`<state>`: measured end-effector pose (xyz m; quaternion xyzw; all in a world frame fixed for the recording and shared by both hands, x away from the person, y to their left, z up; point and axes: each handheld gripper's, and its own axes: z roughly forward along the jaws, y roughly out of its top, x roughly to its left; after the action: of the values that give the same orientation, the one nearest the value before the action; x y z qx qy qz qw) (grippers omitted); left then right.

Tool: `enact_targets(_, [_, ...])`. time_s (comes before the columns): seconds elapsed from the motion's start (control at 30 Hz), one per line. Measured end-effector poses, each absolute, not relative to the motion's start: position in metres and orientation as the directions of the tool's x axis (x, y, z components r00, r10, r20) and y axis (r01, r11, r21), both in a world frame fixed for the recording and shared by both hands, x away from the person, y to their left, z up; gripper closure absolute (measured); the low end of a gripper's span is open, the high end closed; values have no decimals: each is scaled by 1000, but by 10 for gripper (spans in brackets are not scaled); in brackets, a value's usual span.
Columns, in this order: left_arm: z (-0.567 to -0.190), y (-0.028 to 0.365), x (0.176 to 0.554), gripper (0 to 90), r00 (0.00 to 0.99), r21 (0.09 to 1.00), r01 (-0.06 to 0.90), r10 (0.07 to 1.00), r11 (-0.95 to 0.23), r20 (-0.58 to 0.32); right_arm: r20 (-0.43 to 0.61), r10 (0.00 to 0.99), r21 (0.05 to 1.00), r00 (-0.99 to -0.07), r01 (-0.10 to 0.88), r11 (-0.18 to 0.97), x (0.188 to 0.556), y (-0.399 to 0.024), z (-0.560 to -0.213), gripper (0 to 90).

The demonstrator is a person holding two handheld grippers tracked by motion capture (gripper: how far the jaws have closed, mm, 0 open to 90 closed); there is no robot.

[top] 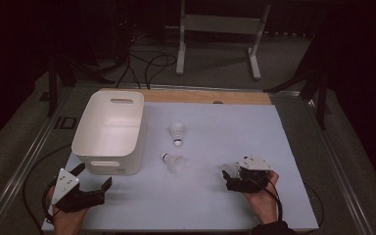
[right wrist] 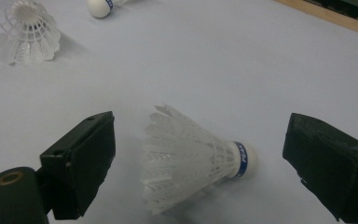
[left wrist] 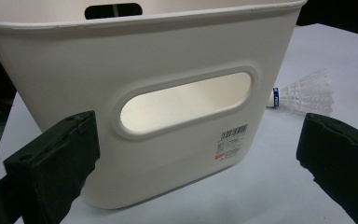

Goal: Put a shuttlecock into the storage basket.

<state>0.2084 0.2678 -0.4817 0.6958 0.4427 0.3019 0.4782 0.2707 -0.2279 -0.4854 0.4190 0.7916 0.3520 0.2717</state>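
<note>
While my right gripper [right wrist: 198, 163] stands spread wide, a shuttlecock [right wrist: 191, 156] lies on its side between the jaws at lower centre, unclasped; its blue band carries white lettering too blurred to read. My left gripper [left wrist: 196, 158] is likewise released, facing the white bin [left wrist: 168, 70], whose barcode sticker is illegible. Farther off, two more shuttlecocks [top: 177, 133] [top: 175, 162] lie mid-frame on the table [top: 235, 122].
</note>
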Motion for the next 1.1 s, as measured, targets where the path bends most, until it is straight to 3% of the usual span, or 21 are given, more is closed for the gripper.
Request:
enact_targets(0.47, [-481, 268, 208, 2, 426, 934, 323, 905, -151, -1, -172, 850, 749, -498, 495, 441, 275, -223, -497, 95])
enact_targets(0.67, [-481, 268, 208, 2, 426, 933, 325, 905, -154, 2, -187, 851, 737, -491, 503, 452, 276, -223, -500, 137])
enact_targets(0.87, [-481, 267, 208, 2, 426, 933, 324, 905, -156, 3, -229, 854, 714, -468, 516, 474, 279, -223, -505, 254])
enact_targets(1.1, [-481, 267, 208, 2, 425, 934, 322, 905, -154, 2, -248, 870, 705, -426, 537, 464, 279, -227, -509, 478])
